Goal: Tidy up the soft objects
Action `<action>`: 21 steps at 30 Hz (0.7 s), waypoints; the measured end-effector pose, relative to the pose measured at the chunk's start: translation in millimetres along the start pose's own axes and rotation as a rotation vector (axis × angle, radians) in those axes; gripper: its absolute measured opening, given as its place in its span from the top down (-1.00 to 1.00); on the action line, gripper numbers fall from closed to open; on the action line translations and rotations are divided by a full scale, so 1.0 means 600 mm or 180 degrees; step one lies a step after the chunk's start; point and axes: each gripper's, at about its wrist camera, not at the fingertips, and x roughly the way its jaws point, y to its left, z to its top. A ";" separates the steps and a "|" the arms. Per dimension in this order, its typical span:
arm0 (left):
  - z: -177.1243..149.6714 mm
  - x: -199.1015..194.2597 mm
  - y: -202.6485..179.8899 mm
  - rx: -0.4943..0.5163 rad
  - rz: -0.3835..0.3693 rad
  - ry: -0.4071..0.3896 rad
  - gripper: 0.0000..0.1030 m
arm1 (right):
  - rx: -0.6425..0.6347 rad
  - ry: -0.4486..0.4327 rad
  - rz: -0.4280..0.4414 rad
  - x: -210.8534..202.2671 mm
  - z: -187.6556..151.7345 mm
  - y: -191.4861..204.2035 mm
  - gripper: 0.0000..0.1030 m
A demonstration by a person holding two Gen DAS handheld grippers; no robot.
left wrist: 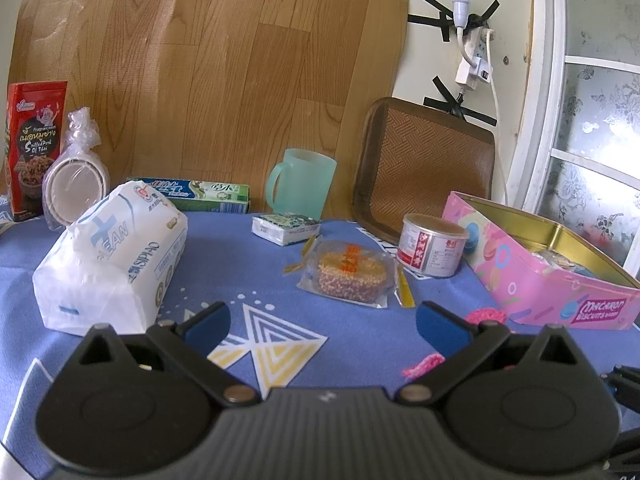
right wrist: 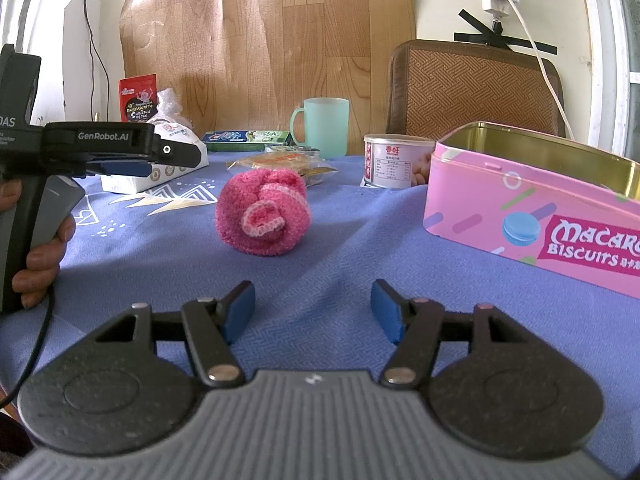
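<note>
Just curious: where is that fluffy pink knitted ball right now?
In the right wrist view, the pink knitted ball lies mid-table on the blue cloth, left of the pink biscuit tin.

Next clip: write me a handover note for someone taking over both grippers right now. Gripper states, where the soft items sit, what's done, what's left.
Left gripper: open, empty, above the blue cloth.
Right gripper: open, empty, aimed at the pink knitted ball.
Ball lies on the cloth, untouched, left of the open pink biscuit tin.
Tissue pack sits at the far left; wrapped cake mid-table.
Done: no sign yet.
Left: likely pick up the ball and the other soft items.
</note>
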 end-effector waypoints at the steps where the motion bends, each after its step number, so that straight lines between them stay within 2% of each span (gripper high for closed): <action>1: 0.000 0.000 0.000 0.0000 0.0000 0.0000 -0.99 | 0.0000 0.0000 0.0001 0.000 0.000 0.000 -0.29; 21: -0.002 0.000 -0.003 -0.0007 0.0010 0.0001 -0.99 | 0.0000 0.0003 0.0003 0.000 0.000 0.000 -0.30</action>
